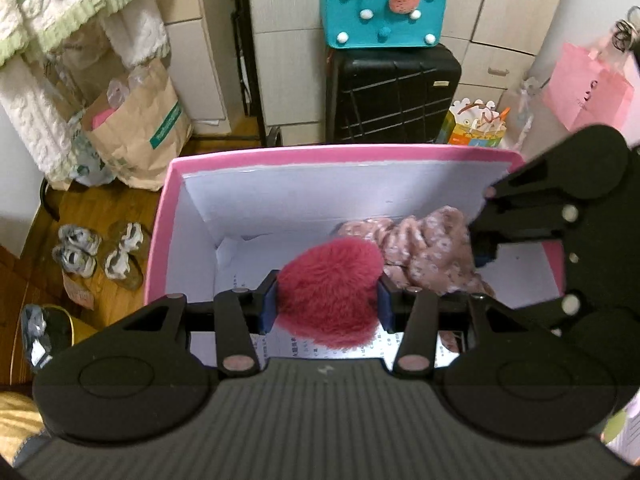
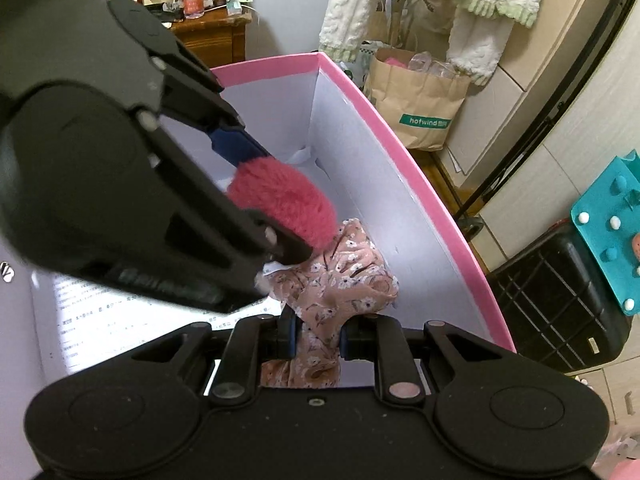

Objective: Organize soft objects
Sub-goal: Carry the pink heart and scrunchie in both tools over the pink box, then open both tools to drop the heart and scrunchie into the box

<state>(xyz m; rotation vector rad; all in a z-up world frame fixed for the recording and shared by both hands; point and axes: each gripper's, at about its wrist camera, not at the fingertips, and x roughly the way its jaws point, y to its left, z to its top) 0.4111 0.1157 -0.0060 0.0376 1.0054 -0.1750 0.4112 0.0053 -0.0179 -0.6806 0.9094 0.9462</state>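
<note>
Both claws hang over the pink-rimmed cardboard box with white inner walls [image 1: 360, 152], angled down into it, which suits dropping soft things inside. The left claw [image 1: 327, 300] squeezes a fluffy crimson fur pom-pom [image 1: 330, 288] between its blue pads, the fur bulging out above and below, so it is held rather than resting. It hovers over the printed paper sheet lining the box floor [image 1: 352, 350], towards the near side. The right claw [image 2: 316, 338] is pinched tight on a bunched dusty-pink floral fabric piece [image 2: 344, 284], whose loose end sags against the far right wall. The two bundles sit just beside each other. Releasing looks like the step in hand.
</note>
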